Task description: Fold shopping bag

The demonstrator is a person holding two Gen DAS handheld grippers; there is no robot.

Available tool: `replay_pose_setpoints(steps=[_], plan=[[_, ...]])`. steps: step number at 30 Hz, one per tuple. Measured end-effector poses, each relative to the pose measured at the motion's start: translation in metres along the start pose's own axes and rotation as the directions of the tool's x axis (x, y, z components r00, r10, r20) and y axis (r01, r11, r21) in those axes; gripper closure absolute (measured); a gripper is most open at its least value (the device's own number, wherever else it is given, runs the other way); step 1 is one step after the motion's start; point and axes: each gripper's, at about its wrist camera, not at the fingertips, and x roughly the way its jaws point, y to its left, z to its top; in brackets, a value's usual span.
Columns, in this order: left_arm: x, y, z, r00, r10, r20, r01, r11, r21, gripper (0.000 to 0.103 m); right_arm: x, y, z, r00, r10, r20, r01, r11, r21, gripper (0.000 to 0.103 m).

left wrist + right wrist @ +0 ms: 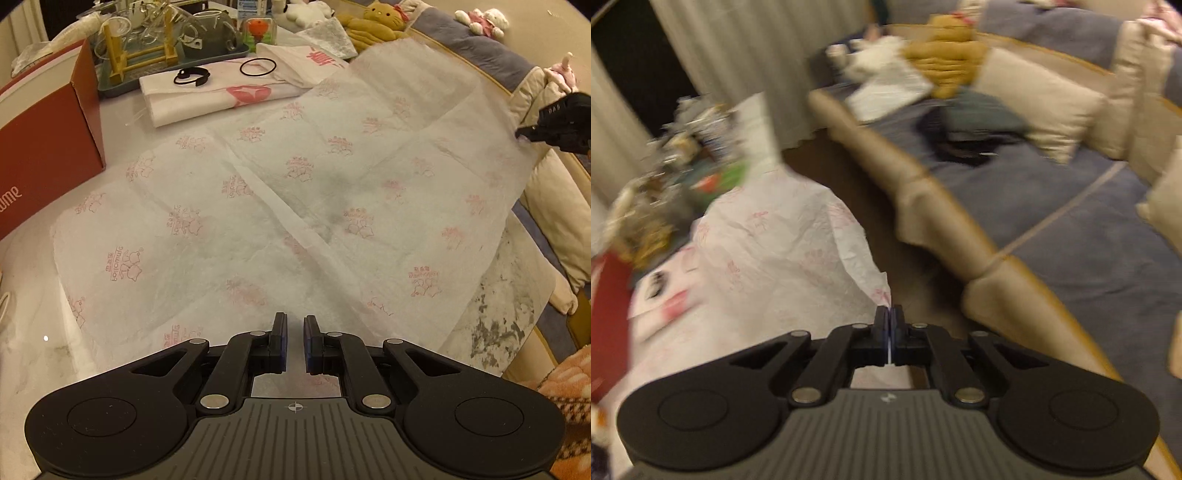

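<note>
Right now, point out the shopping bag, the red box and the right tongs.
shopping bag (295,177): left wrist view, middle of the spread sheet.
red box (48,147): left wrist view, its side face.
right tongs (888,319): right wrist view, between the tips pinching the bag's corner.

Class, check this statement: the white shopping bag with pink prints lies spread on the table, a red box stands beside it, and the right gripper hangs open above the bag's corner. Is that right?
Not quite. The right gripper is shut on a corner of the shopping bag, as the right wrist view shows. The rest holds: the bag lies spread on the table, with the red box beside it.
</note>
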Motion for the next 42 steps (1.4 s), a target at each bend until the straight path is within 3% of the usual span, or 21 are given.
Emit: replay_pose_setpoints(steps=[1,5,6,8,10,13,16,18,20,22,26,28,29,30,31,32,35,37,38,39,42], plan=[[0.000,0.000,0.000,1.000,-0.003,0.001,0.003,1.000,0.008,0.095,0.000,-0.011,0.002,0.999,-0.049,0.002,0.049,0.999,0.005,0.100],[0.000,0.000,-0.002,1.000,-0.011,0.007,0.011,0.998,0.058,0.095,0.001,-0.035,-0.008,0.967,-0.254,0.014,0.254,0.967,0.024,0.066],[0.000,0.000,-0.002,1.000,-0.016,0.007,0.015,0.998,0.065,0.095,-0.002,-0.037,-0.011,0.960,-0.277,0.033,0.276,0.961,0.030,0.066],[0.001,0.001,-0.002,1.000,-0.026,0.007,0.026,0.996,0.081,0.095,-0.013,-0.026,-0.018,0.963,-0.242,0.115,0.246,0.969,-0.022,0.066],[0.001,0.001,-0.001,0.999,-0.038,0.005,0.038,0.994,0.101,0.095,-0.023,-0.001,-0.027,0.970,-0.162,0.183,0.192,0.968,-0.162,0.063],[0.000,0.003,0.000,0.998,-0.062,-0.006,0.062,0.994,0.094,0.095,-0.032,0.055,-0.051,0.971,0.004,0.239,0.111,0.877,-0.467,0.054],[-0.002,0.007,0.002,0.997,-0.073,-0.008,0.074,0.996,0.050,0.095,-0.025,0.109,-0.082,0.980,0.190,0.067,-0.090,0.711,-0.697,0.047],[-0.011,0.011,0.006,0.997,-0.074,0.018,0.075,0.997,-0.025,0.095,-0.015,0.136,-0.105,0.968,0.239,-0.072,-0.208,0.614,-0.762,0.047],[-0.023,0.017,0.008,0.992,-0.115,0.054,0.122,0.984,-0.132,0.095,-0.005,0.156,-0.128,0.956,0.239,-0.168,-0.275,0.542,-0.794,0.047],[-0.030,0.017,0.010,0.985,-0.157,0.067,0.168,0.960,-0.226,0.095,0.004,0.168,-0.145,0.950,0.211,-0.231,-0.308,0.503,-0.807,0.049],[-0.024,-0.009,0.013,0.989,-0.148,-0.019,0.140,0.962,-0.233,0.094,0.004,0.175,-0.159,0.937,0.183,-0.297,-0.349,0.526,-0.775,0.049],[-0.014,-0.022,0.020,0.985,-0.163,-0.054,0.147,0.963,-0.226,0.086,0.002,0.175,-0.155,0.934,0.185,-0.305,-0.356,0.541,-0.762,0.049],[-0.008,-0.027,0.022,0.985,-0.156,-0.075,0.136,0.964,-0.229,0.069,0.002,0.175,-0.153,0.934,0.186,-0.305,-0.356,0.545,-0.759,0.048],[-0.001,-0.031,0.024,0.984,-0.149,-0.096,0.123,0.965,-0.232,0.041,0.002,0.174,-0.152,0.934,0.185,-0.305,-0.356,0.545,-0.759,0.048],[0.005,-0.037,0.025,0.987,-0.111,-0.114,0.084,0.971,-0.223,0.029,0.001,0.174,-0.151,0.934,0.184,-0.305,-0.356,0.544,-0.760,0.048],[0.009,-0.041,0.025,0.988,-0.089,-0.128,0.061,0.977,-0.205,0.024,0.001,0.175,-0.151,0.934,0.184,-0.306,-0.357,0.541,-0.762,0.048],[0.015,-0.051,0.026,0.990,0.023,-0.139,-0.040,0.992,-0.118,0.025,0.002,0.176,-0.152,0.933,0.187,-0.308,-0.360,0.534,-0.765,0.048],[0.014,-0.051,0.025,0.990,0.057,-0.128,-0.070,0.993,-0.096,0.051,0.002,0.175,-0.152,0.933,0.191,-0.305,-0.360,0.535,-0.764,0.048],[0.012,-0.049,0.024,0.991,0.061,-0.117,-0.074,0.991,-0.109,0.079,0.002,0.174,-0.152,0.933,0.193,-0.304,-0.359,0.535,-0.764,0.048],[0.009,-0.043,0.024,0.993,0.048,-0.110,-0.064,0.988,-0.141,0.097,0.002,0.173,-0.152,0.933,0.194,-0.302,-0.359,0.536,-0.764,0.048],[-0.007,-0.027,0.019,0.994,0.084,-0.071,-0.095,0.980,-0.177,0.097,0.002,0.171,-0.152,0.937,0.191,-0.293,-0.350,0.545,-0.762,0.048]])
